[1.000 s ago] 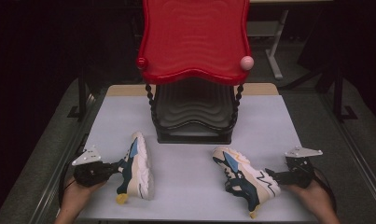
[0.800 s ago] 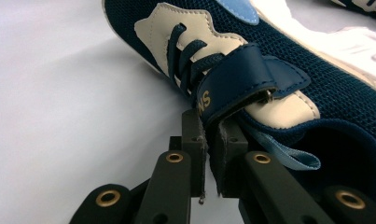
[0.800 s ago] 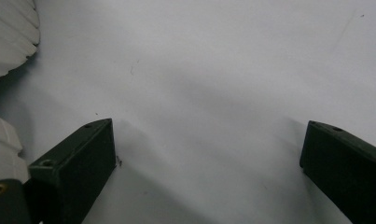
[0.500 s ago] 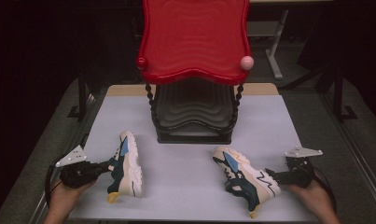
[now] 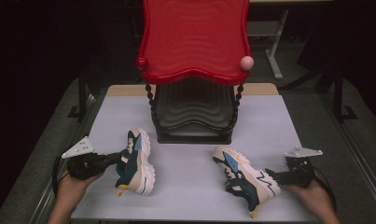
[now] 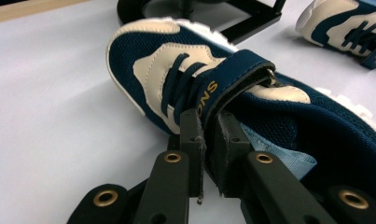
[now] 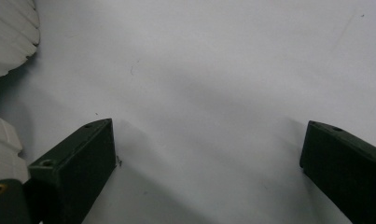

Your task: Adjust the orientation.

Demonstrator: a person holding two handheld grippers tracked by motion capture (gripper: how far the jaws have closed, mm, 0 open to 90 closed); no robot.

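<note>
A navy and cream shoe [image 5: 138, 164] lies tilted on the left of the white table [image 5: 279, 121], sole toward the right. My left gripper [image 5: 121, 158] is shut on it. In the left gripper view the jaws [image 6: 208, 122] pinch the shoe [image 6: 176, 70] by the edge of its opening, just under the strap. The matching shoe [image 5: 244, 179] sits at the right front, toe toward the rack, and shows farther off [image 6: 349, 23]. My right gripper [image 5: 271, 175] rests beside its heel, open [image 7: 206, 135] over bare table, with the white sole [image 7: 8, 37] at the left.
A red wavy-topped rack [image 5: 195, 42] stands at the table's back middle, with a black lower shelf [image 5: 195, 112] between beaded posts. A pink ball [image 5: 247, 62] sits on its right corner. Dark floor surrounds the table.
My left gripper has risen with the shoe in its grip, after first drawing it a little to the left. The shoe now tilts more onto its side. The right gripper and its shoe have stayed put.
</note>
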